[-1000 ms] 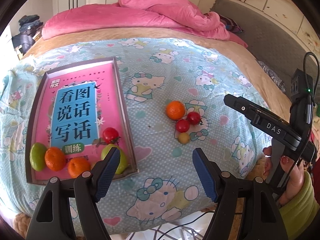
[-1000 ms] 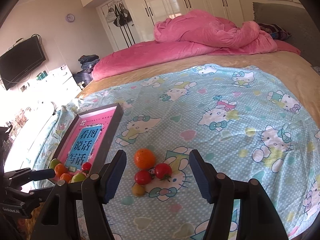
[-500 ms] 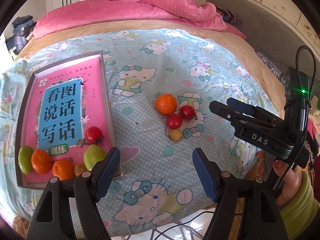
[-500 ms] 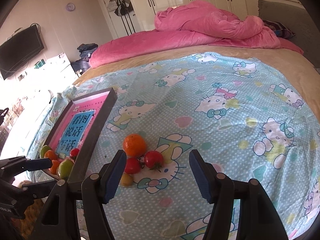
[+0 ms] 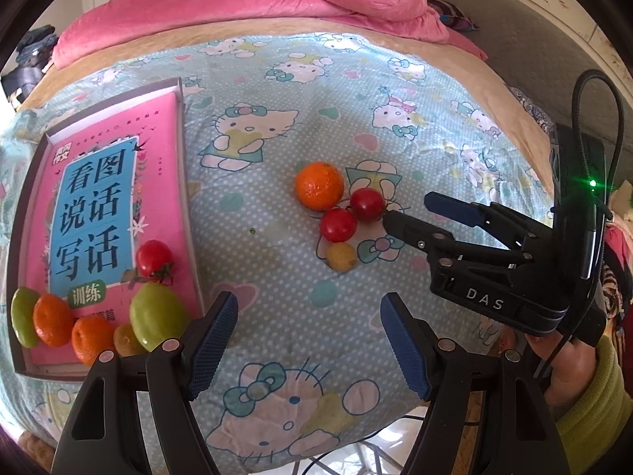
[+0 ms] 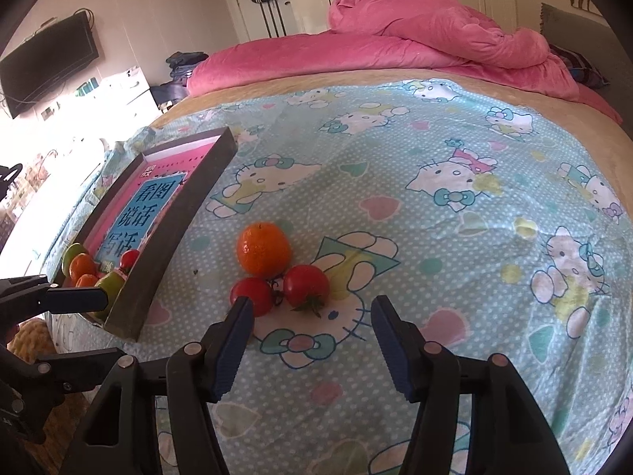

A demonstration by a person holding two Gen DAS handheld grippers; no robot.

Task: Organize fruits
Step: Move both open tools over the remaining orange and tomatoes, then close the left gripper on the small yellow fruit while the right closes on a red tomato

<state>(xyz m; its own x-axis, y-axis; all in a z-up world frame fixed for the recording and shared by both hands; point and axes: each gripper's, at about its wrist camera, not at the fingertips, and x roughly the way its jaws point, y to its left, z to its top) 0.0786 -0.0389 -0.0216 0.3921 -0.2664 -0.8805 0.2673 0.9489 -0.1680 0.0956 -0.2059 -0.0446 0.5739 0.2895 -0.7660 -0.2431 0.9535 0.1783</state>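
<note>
Roughly half sorted, by my reckoning: the box tray (image 5: 182, 126) on the bed holds a tomato, two green fruits, two oranges and a small yellow fruit at its near end. Left on the bedsheet (image 5: 277, 126): one orange (image 5: 319, 186), two tomatoes (image 5: 367, 204) and a yellow fruit (image 5: 341, 255), clustered and touching. The right tongs (image 6: 308, 340) stand just short of the tomatoes, jaws closing, nothing between them yet. The left tongs (image 5: 308, 340) stand wide and empty. Compared with a second ago, both tongs sit lower and nearer the cluster.
</note>
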